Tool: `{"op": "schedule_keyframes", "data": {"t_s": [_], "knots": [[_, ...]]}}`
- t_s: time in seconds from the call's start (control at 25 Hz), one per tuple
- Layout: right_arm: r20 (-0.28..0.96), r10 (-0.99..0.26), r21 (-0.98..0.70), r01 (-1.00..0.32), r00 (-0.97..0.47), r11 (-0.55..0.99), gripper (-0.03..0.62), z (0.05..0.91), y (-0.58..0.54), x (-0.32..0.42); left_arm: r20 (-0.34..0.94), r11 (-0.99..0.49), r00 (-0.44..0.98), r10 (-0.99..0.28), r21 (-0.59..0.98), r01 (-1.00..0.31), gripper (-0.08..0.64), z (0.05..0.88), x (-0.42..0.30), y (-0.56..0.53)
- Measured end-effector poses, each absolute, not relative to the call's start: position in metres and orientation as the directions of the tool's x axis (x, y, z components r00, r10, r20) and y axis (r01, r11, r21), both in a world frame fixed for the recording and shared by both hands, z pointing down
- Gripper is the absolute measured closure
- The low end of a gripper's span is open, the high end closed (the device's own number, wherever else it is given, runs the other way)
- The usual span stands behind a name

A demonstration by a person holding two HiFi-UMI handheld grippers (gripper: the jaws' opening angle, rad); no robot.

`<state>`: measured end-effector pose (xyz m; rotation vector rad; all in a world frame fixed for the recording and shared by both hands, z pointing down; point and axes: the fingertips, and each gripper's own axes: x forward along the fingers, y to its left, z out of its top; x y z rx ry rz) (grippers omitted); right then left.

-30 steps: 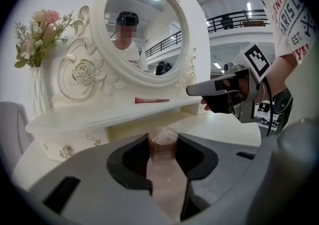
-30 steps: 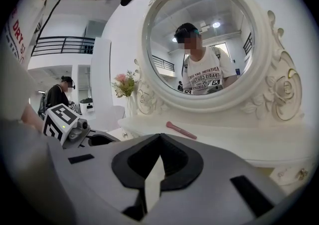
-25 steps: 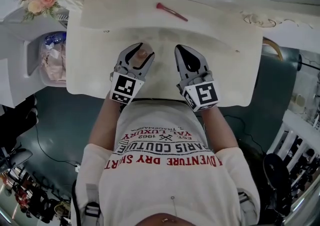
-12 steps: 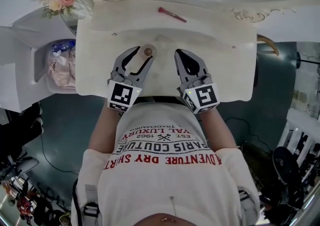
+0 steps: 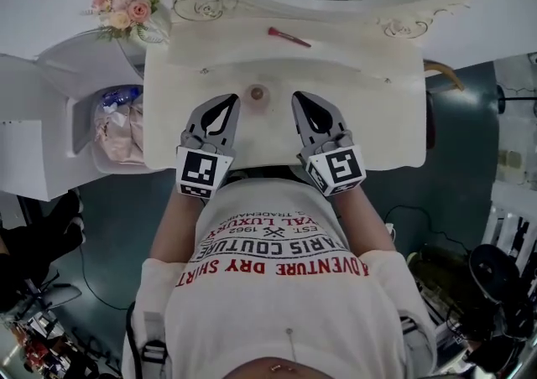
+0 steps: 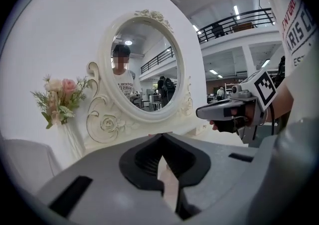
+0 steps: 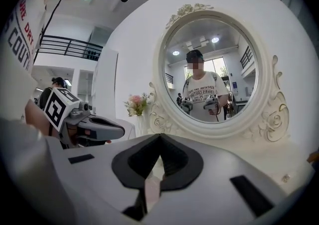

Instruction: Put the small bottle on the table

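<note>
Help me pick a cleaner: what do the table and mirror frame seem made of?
Table: cream, smooth satin top with soft-edged scrolls at the back corners; likely painted wood or moulded resin, as no grain shows. Frame: the same cream-white, slightly glossy, with relief roses and scrolls; probably painted wood or cast resin, but the look leaves it open.

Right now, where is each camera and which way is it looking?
Head view: on the person's head, looking steeply down at the table, small bottle, left hand-held gripper, right hand-held gripper and shirt.
Left gripper view: on the left hand-held gripper, facing the mirror over its just-closed, empty jaws; the right one shows.
Right gripper view: on the right hand-held gripper, facing the mirror over shut jaws; the left one shows.
Both gripper views share the mirror and flowers.
</note>
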<state>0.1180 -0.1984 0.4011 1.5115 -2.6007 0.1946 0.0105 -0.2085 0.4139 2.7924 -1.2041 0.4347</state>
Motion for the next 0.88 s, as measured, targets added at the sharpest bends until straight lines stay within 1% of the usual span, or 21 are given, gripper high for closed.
{"op": "schedule_keyframes", "data": {"t_s": [0.12, 0.4, 0.6, 0.88], "knots": [[0.163, -0.861, -0.046, -0.875, -0.482, 0.481, 0.594, 0.392, -0.192, 0.117, 0.277, -0.679, 0.641, -0.716, -0.061, -0.732, 0.552, 0.398, 0.004, -0.203], [0.119, -0.879, -0.021, -0.886, -0.462, 0.463, 0.594, 0.367, -0.194, 0.112, 0.214, -0.681, 0.655, -0.724, -0.075, -0.728, 0.554, 0.360, -0.010, -0.201], [0.089, -0.879, 0.008, -0.882, -0.468, 0.470, 0.594, 0.355, -0.193, 0.110, 0.216, -0.670, 0.641, -0.737, -0.109, -0.734, 0.552, 0.357, -0.017, -0.202], [0.097, -0.879, 0.008, -0.882, -0.468, 0.470, 0.594, 0.352, -0.196, 0.113, 0.196, -0.663, 0.639, -0.744, -0.103, -0.741, 0.552, 0.357, -0.019, -0.206]]}}
